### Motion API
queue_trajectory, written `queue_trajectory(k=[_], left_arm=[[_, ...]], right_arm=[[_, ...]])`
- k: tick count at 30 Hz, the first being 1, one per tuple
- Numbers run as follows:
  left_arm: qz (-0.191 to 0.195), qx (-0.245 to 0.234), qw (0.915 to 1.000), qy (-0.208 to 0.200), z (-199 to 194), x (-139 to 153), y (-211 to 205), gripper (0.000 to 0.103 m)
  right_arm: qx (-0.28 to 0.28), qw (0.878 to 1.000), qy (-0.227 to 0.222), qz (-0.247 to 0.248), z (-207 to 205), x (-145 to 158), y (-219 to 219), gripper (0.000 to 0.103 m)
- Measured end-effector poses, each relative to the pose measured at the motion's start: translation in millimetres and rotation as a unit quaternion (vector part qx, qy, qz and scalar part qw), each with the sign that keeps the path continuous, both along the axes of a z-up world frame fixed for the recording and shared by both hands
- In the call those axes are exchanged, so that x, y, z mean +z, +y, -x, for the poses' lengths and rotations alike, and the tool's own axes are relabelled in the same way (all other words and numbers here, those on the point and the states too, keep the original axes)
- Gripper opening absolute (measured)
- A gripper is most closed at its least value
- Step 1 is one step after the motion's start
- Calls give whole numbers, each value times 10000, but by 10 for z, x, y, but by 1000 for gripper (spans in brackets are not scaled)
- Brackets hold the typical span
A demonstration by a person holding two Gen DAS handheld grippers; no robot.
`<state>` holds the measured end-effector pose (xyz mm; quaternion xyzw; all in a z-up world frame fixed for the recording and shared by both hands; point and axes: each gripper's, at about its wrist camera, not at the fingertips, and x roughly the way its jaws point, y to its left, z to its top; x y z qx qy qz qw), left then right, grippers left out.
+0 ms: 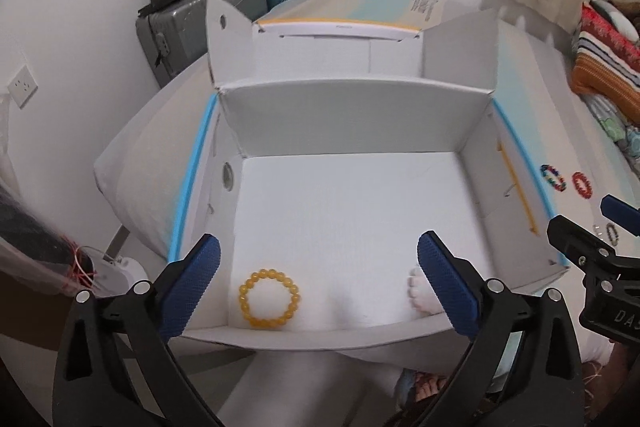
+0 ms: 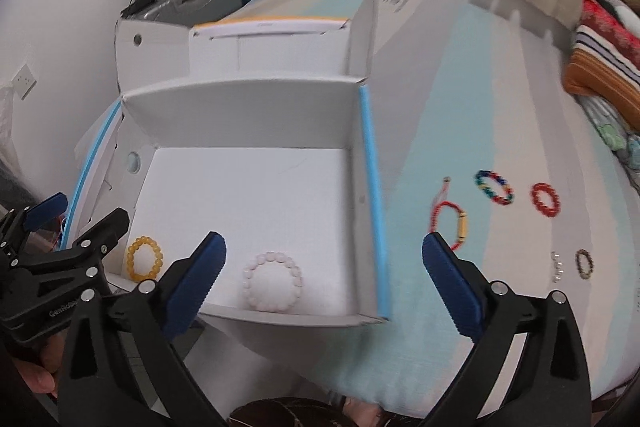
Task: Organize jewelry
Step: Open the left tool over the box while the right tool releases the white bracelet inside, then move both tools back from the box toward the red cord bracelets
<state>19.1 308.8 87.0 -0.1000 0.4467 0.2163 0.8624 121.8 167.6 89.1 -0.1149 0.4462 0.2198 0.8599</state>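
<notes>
Here, a white cardboard box (image 2: 256, 131) with blue-edged side walls sits open on a bed (image 2: 460, 99) covered in pale striped fabric. Inside it, near the front wall, lie two bead bracelets, apart from each other: a yellow bracelet (image 1: 269, 298) at the near left corner and a pale pink bracelet (image 2: 273, 281) to its right.

The left gripper (image 1: 318, 279) hovers over the near part of the box, its blue-padded tongs spread wide and holding nothing; the yellow bracelet lies between them, nearer the left pad. The right gripper (image 2: 324, 277) hangs above the box's near right corner, tongs likewise spread and empty, with the pink bracelet below the gap.

On the bed to the right of the box lie more pieces: a red cord bracelet (image 2: 450, 223) with a yellow tube bead, a multicoloured bracelet (image 2: 494, 187), a red bead bracelet (image 2: 545, 199), a dark bracelet (image 2: 584, 264), and some small clear beads (image 2: 557, 266).
</notes>
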Motion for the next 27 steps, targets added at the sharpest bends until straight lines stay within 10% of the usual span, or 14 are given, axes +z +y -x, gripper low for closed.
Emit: queue_trajectory(k=[27], left_arm=[[-26,-1424,9894,-300,-696,285,-1880,97]], right_arm=[[-1352,9898,-368,-239,-74,232,-2268,95]])
